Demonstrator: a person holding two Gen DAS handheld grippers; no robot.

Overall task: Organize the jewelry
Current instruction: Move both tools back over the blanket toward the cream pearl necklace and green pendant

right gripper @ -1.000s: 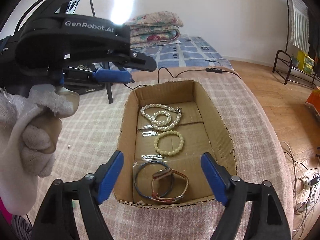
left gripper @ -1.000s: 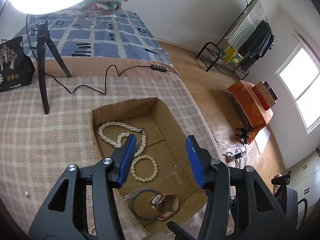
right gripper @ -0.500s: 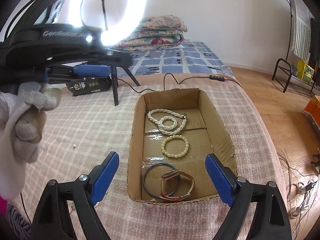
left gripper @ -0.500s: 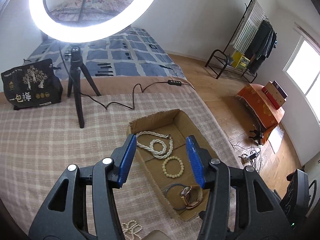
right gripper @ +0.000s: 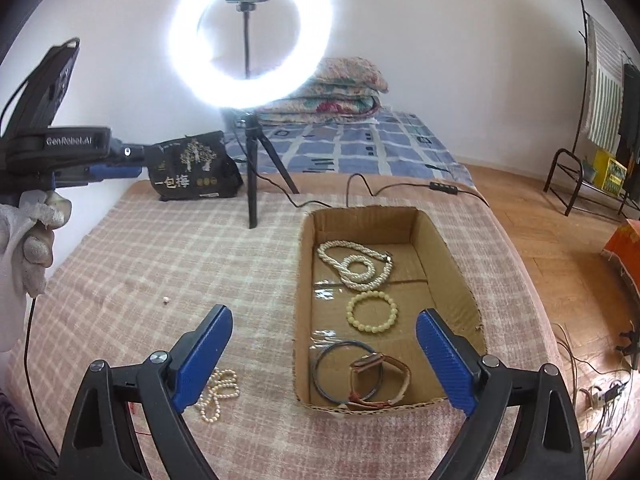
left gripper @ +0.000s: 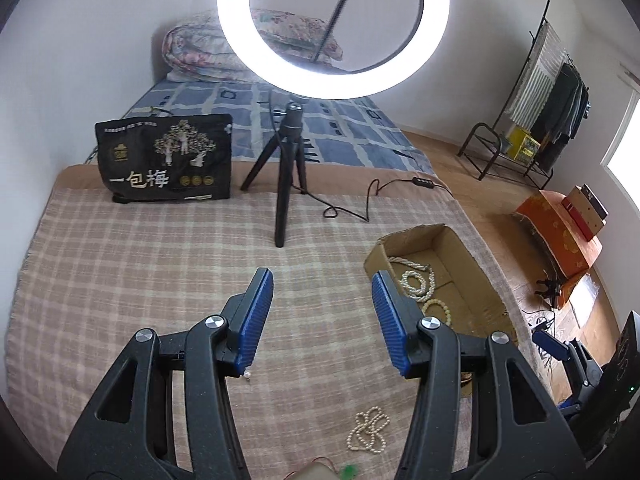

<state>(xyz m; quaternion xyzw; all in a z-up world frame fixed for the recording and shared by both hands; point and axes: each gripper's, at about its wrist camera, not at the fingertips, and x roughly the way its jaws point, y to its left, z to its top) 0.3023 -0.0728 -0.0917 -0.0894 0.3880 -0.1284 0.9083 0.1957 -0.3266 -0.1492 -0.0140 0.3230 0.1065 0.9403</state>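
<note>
A shallow cardboard box (right gripper: 448,256) (left gripper: 460,248) lies on the checked cloth. Inside are a coiled pearl necklace (right gripper: 356,264), a pale bead bracelet (right gripper: 372,312), a dark bangle (right gripper: 340,372) and a brown-strapped watch (right gripper: 380,376). A loose pearl strand (right gripper: 218,394) (left gripper: 370,434) rests on the cloth left of the box, and a single bead (right gripper: 166,300) lies farther left. My right gripper (right gripper: 324,336) hovers over the box's near end, its jaws opening with nothing between them. My left gripper (left gripper: 322,300) is open and empty above bare cloth, left of the box.
A ring light on a black tripod (right gripper: 252,184) stands behind the box, its cable (right gripper: 360,188) trailing across the cloth. A black printed bag (left gripper: 168,156) leans at the back left. The bed's right edge drops to a wooden floor (right gripper: 560,240).
My left gripper swung left and away from over the box to bare cloth. My right gripper drew back and rose a little, and its jaws spread wider.
</note>
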